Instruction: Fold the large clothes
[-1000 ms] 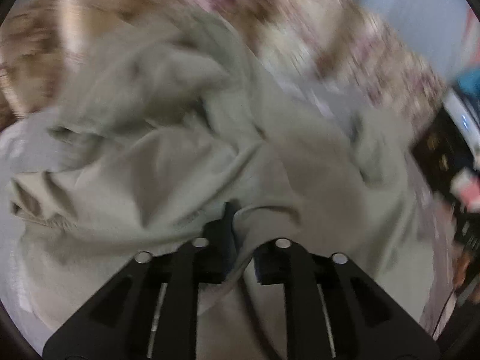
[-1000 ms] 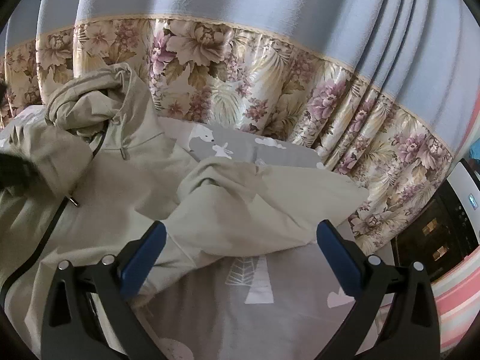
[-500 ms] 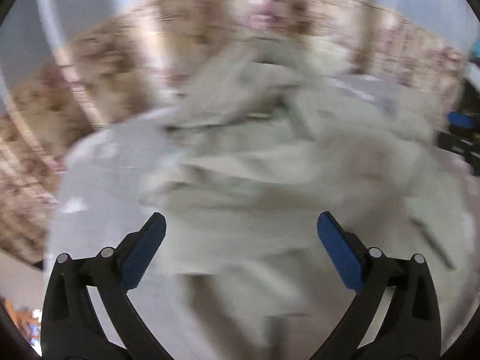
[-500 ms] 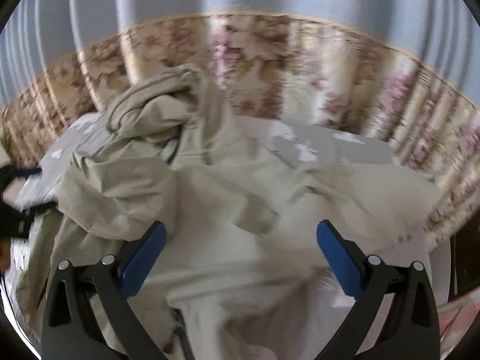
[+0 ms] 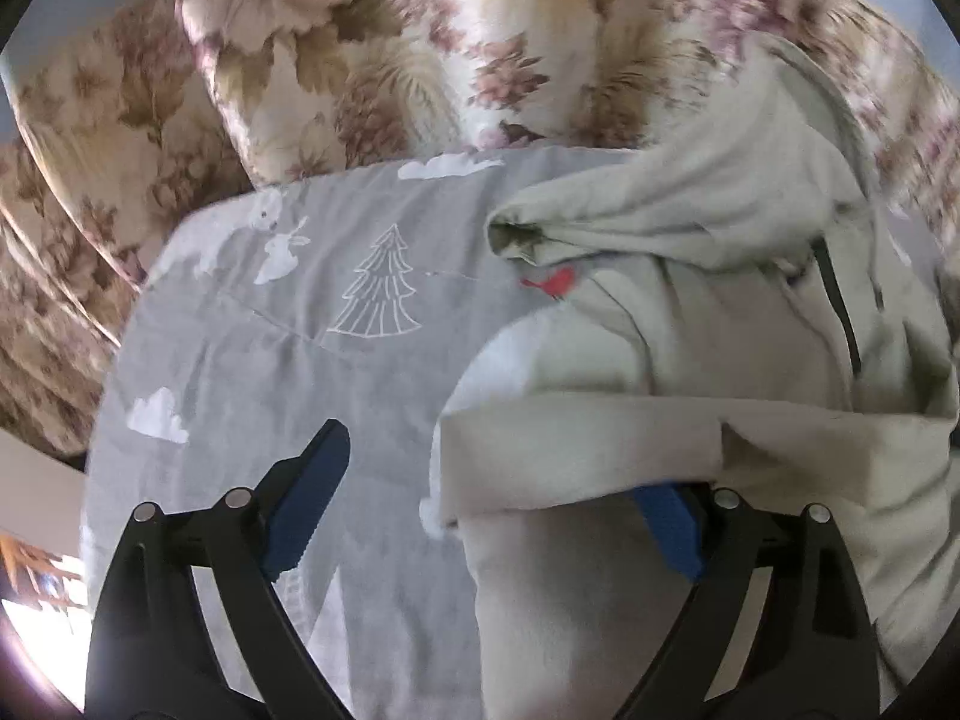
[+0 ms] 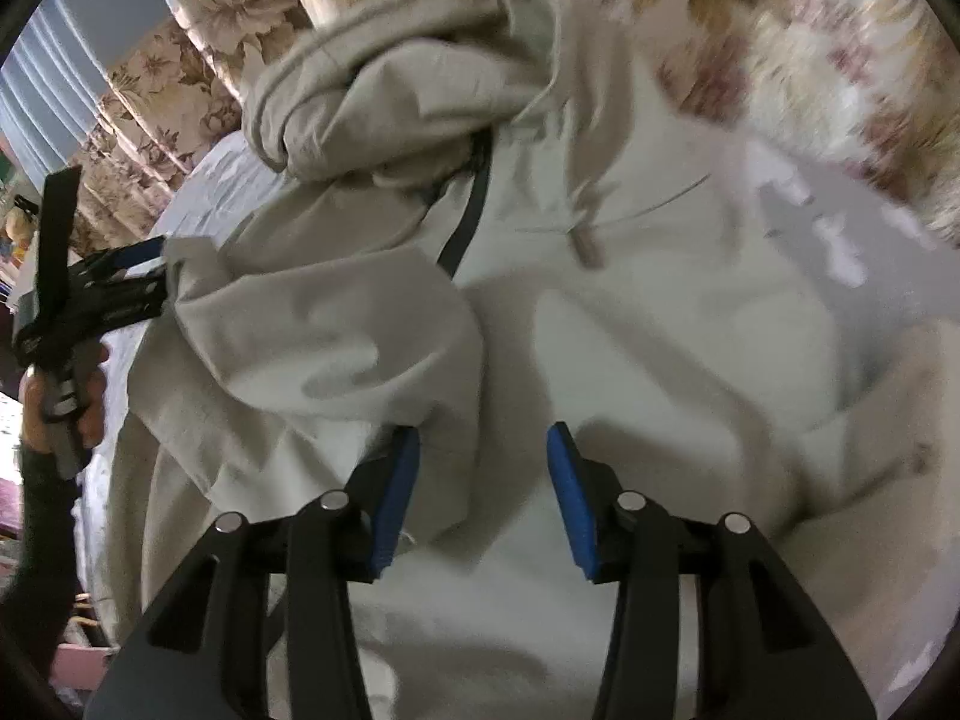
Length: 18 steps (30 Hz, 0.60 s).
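Observation:
A large pale beige hooded jacket [image 6: 540, 312] with a dark zipper lies crumpled on a grey printed bedsheet [image 5: 288, 324]. In the left wrist view the jacket [image 5: 690, 360] fills the right half. My left gripper [image 5: 492, 498] is open at the jacket's left edge; a fold of cloth drapes over its right finger. It also shows in the right wrist view [image 6: 141, 276] at the jacket's far left edge. My right gripper [image 6: 480, 492] is open, partly closed in, low over the middle of the jacket, with cloth between its pads.
Floral curtains [image 5: 420, 48] hang close behind the bed, with blue pleated curtain [image 6: 54, 84] above. The bed's left edge [image 5: 96, 420] drops off to the floor. The hood [image 6: 408, 78] is bunched at the far end.
My left gripper opened, let go of the jacket and swung to its left edge. My right gripper moved in over the jacket and narrowed its opening.

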Each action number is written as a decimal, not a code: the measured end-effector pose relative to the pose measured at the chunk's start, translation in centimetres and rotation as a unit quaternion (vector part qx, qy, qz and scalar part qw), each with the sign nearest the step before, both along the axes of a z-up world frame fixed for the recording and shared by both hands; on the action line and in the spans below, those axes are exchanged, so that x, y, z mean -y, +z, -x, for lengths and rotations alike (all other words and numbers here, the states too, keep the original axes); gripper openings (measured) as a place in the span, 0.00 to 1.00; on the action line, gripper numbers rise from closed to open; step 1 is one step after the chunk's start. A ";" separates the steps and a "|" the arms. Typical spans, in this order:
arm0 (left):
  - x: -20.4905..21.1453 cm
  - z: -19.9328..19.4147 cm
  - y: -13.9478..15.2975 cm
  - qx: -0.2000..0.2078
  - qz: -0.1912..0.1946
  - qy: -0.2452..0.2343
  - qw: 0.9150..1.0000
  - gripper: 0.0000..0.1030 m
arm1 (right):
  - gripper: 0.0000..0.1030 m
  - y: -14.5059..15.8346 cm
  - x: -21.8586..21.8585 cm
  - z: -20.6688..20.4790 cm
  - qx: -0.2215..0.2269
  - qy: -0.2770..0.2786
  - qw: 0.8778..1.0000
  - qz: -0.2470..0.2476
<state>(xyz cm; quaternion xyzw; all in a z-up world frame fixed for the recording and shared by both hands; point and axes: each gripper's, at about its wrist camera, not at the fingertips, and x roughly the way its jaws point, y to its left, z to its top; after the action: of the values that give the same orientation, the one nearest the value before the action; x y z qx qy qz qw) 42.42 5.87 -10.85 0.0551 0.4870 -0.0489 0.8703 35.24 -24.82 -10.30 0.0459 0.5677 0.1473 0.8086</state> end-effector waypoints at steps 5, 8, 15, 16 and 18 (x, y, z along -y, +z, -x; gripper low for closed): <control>0.7 0.5 0.7 0.016 -0.018 -0.005 1.000 0.87 | 0.45 1.1 0.6 0.3 0.004 -0.005 0.997 -0.070; 1.3 1.4 0.9 0.014 -0.016 -0.015 1.000 0.87 | 0.48 0.6 1.3 0.1 -0.003 -0.019 0.995 -0.094; 2.5 3.3 0.5 0.004 -0.013 -0.032 0.999 0.87 | 0.48 -1.3 -1.9 0.2 -0.032 0.030 0.992 -0.120; 2.6 3.3 0.1 -0.001 -0.024 -0.028 0.999 0.87 | 0.42 -1.7 -2.4 0.1 -0.039 0.038 0.991 -0.121; 2.5 3.2 -0.5 -0.010 -0.026 -0.020 0.999 0.87 | 0.23 -2.0 -3.6 0.4 -0.025 0.052 0.993 -0.098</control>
<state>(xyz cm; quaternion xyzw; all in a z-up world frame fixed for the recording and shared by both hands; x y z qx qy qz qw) 39.21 3.33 -11.38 0.0869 0.4953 -0.0538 0.8627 34.85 -21.26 -12.27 0.0988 0.5726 0.2430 0.7767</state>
